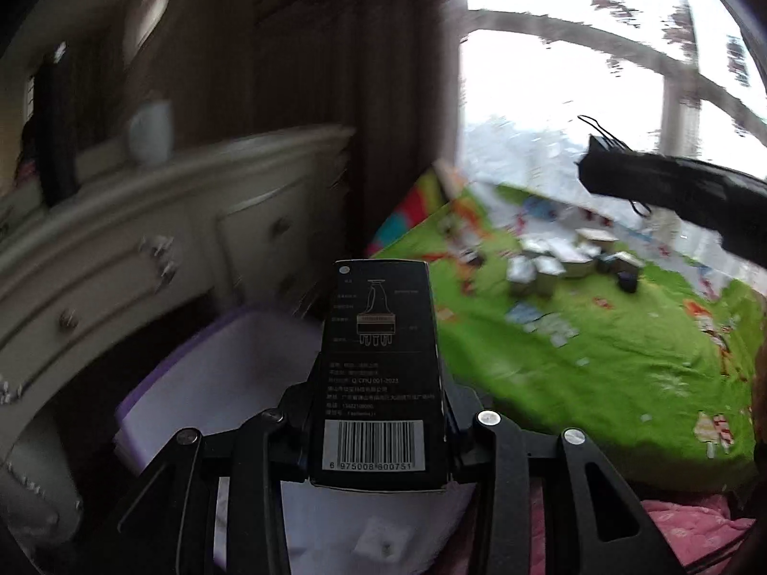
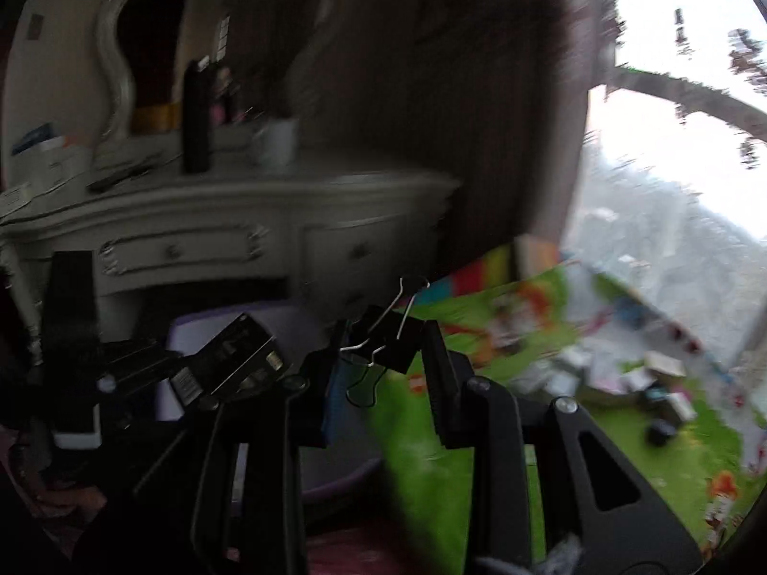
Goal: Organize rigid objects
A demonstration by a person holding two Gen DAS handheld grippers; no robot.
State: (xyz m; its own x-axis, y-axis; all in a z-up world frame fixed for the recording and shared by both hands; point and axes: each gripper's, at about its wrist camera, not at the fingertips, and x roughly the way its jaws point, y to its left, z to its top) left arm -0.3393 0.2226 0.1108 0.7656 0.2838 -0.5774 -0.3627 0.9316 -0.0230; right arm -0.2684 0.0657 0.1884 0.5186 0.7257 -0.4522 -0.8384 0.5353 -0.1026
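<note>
Room: bedroom corner, cream dresser [image 1: 201, 220] at the back, green play mat [image 1: 599, 359] spread to the right.
Left gripper [image 1: 378, 431]: I have it clamped on a black carton [image 1: 378, 364], long axis pointing away from me.
Right gripper [image 2: 383, 359]: I have it pinching a black binder clip [image 2: 390, 342], wire handles up.
Bin: purple storage bin [image 1: 211, 383] sits just below and left of the carton; my left hand looks nearer.
Leftovers: small boxes [image 1: 561, 258] scattered well off on the mat.
</note>
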